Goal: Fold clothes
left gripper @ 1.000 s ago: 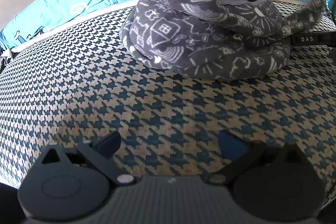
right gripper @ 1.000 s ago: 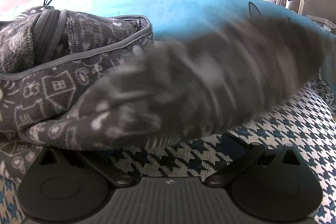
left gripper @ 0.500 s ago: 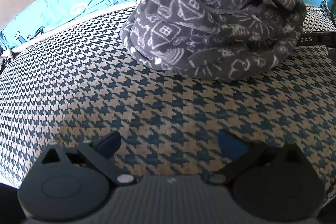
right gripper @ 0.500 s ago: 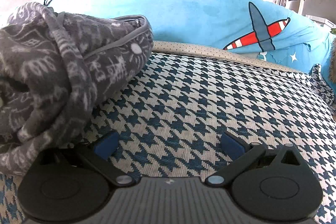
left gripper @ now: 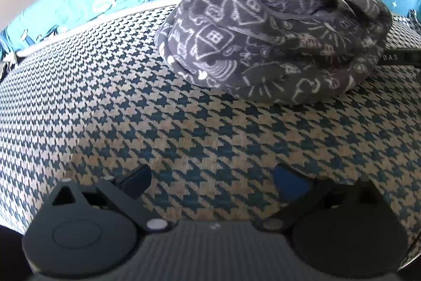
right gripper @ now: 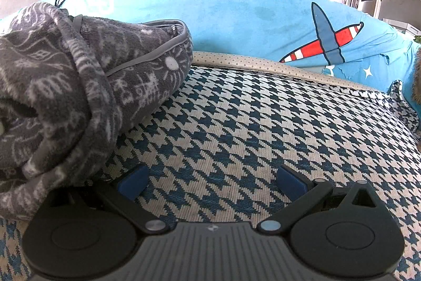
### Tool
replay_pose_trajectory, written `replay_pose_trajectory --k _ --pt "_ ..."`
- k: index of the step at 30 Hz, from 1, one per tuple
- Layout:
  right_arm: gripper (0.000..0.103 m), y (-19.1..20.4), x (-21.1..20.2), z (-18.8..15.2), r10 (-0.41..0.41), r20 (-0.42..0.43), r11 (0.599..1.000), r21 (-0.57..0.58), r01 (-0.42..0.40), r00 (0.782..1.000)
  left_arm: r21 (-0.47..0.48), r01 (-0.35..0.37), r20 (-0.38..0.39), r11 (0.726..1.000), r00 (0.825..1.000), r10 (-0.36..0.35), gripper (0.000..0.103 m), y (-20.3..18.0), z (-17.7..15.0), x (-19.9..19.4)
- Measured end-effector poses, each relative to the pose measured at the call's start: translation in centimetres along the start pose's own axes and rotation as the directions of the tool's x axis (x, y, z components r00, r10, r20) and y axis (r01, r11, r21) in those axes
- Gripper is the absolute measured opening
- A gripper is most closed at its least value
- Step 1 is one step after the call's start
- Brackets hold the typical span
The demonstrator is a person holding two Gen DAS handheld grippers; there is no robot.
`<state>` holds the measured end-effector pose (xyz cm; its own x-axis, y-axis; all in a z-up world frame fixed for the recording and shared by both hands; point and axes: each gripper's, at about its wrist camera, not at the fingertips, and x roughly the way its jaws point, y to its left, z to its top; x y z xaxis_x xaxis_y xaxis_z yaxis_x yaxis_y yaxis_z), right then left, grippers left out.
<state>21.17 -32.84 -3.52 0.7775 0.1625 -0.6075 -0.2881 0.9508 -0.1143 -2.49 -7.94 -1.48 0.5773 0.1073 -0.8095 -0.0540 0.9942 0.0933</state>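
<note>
The left gripper (left gripper: 211,182) had its two blue-tipped fingers (left gripper: 290,182) spread wide apart, with nothing between them. Both tips hovered low over the houndstooth cover (left gripper: 105,102), well short of the garment. The right gripper (right gripper: 211,182) was likewise spread, its fingers (right gripper: 290,182) empty; the left tip sat just beside the near edge of the garment, though contact could not be confirmed.

The grey patterned fleece garment (left gripper: 273,28) lay bundled in a rounded heap on the houndstooth cover, ahead and to the right in the left wrist view. In the right wrist view it filled the left side of the frame (right gripper: 79,86), its grey binding trim (right gripper: 147,59) running along an upper fold.

Behind the heap, a blue cushion (right gripper: 250,15) printed with a red-and-white aeroplane (right gripper: 323,44) ran along the far edge of the cover.
</note>
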Motion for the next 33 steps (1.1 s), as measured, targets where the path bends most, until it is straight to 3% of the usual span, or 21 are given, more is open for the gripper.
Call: replay_pose_trajectory --k 9,17,23,33 --pt "0.103 0.0 0.0 0.0 -0.001 0.0 1.0 -0.001 0.001 1.0 -0.034 0.007 -0.008 0.999 1.0 -0.007 0.103 1.0 0.5 0.8" --pt "0.103 0.3 -0.2 0.0 -0.018 -0.013 1.0 0.015 0.018 1.0 -0.029 0.003 -0.008 1.0 1.0 -0.003 0.103 -1.6 1.1 1.1" --pt "0.103 0.9 -2.0 -0.5 -0.082 -0.09 0.993 0.08 0.089 0.993 -0.022 0.005 -0.003 1.0 1.0 -0.005 0.103 -2.2 0.3 0.7" --pt "0.103 1.1 -4.0 -0.8 -0.114 -0.246 0.976 0.155 0.155 0.963 -0.058 0.004 -0.009 0.998 1.0 -0.004 0.103 -3.1 0.8 0.8"
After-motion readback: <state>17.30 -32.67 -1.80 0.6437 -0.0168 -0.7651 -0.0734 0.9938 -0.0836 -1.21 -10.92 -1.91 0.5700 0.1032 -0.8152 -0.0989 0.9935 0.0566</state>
